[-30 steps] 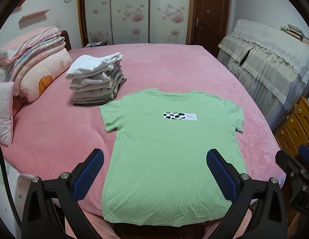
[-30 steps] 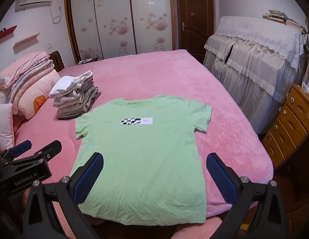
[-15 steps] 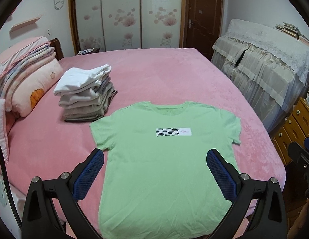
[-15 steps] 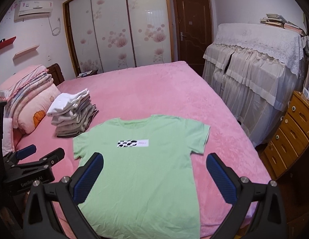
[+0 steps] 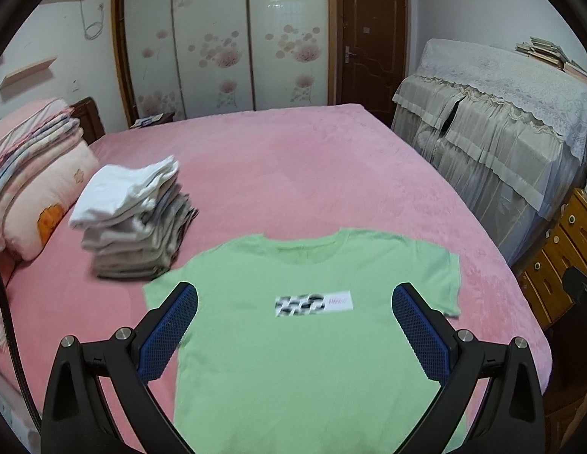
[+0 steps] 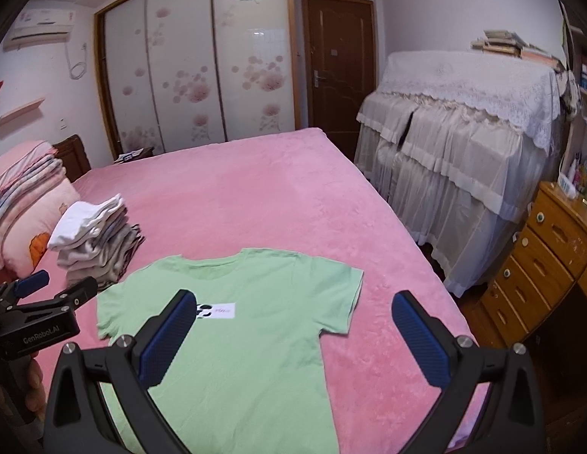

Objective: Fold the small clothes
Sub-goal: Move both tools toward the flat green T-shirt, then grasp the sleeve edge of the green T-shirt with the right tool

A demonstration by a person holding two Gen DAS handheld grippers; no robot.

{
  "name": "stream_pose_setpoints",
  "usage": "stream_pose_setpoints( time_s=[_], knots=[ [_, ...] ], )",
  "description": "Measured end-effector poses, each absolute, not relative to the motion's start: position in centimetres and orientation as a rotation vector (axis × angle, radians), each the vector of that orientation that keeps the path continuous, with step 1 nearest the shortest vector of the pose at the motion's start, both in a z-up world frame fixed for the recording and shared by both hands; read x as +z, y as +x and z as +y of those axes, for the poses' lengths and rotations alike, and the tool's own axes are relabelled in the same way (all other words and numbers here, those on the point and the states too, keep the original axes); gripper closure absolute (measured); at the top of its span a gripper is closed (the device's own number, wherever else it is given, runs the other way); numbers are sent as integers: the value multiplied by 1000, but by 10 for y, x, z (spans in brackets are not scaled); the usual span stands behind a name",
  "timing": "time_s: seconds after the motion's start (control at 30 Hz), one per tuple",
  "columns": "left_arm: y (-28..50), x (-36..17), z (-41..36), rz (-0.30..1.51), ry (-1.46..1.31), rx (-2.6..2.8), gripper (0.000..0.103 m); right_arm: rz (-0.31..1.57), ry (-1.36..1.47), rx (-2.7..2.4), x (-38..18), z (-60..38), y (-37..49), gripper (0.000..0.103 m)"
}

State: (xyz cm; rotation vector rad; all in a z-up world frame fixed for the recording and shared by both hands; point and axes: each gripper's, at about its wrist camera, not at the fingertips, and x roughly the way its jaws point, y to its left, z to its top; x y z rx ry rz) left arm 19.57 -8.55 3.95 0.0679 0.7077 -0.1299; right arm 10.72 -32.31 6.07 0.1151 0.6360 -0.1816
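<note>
Both wrist views have been raised and pulled back over the last second: more ceiling and wardrobe is framed now, and the shirt hem is cut off at the bottom edge in both. Nothing on the bed has been shifted.

Light green short-sleeved cotton T-shirt (image 5: 312,340) is laid flat, front up, near the foot edge of the pink plush-covered bed (image 5: 293,174), collar toward the bed's middle, sleeves spread. Stack of folded white and grey clothes (image 5: 134,219) is just beside the shirt's left sleeve, toward the pillow side.

Left gripper (image 5: 295,329): jaws spread wide, nothing held, hovering above the shirt. Right gripper (image 6: 295,335): jaws likewise wide apart and empty, over the shirt's right half.

Step judged: shirt spread out, first fold not started; task at its beginning for this garment.

Next move likely calls for both grippers to be lowered to the shirt's edge, probably a shoulder and the hem on one side, fabric pinched in a single layer, then carried across toward the centre line. Blanket pile should be kept out of the pinch.
</note>
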Motion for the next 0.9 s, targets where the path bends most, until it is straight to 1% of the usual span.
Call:
stream_pose_setpoints(
  time_s=[0.2, 0.3, 0.37, 0.5, 0.57, 0.67, 0.77, 0.9],
  knots=[
    [258, 8, -123, 725, 79, -152, 1, 686, 183, -226, 26, -369, 154, 0],
    [284, -19, -143, 756, 78, -173, 1, 735, 219, -219, -3, -395, 181, 8],
    [299, -41, -159, 773, 74, -190, 1, 775, 227, -227, -25, -410, 199, 18],
    [316, -87, -190, 823, 66, -209, 1, 858, 269, -216, -75, -439, 235, 26],
    [320, -110, -208, 853, 60, -226, 1, 890, 294, -208, -96, -451, 250, 34],
    [324, -142, -235, 893, 60, -241, 1, 941, 316, -204, -128, -467, 270, 41],
    [330, -163, -259, 913, 85, -249, 1, 1000, 353, -200, -157, -478, 287, 47],
    [343, -179, -283, 900, 139, -230, 1, 1027, 401, -143, -179, -483, 293, 47]
  ],
)
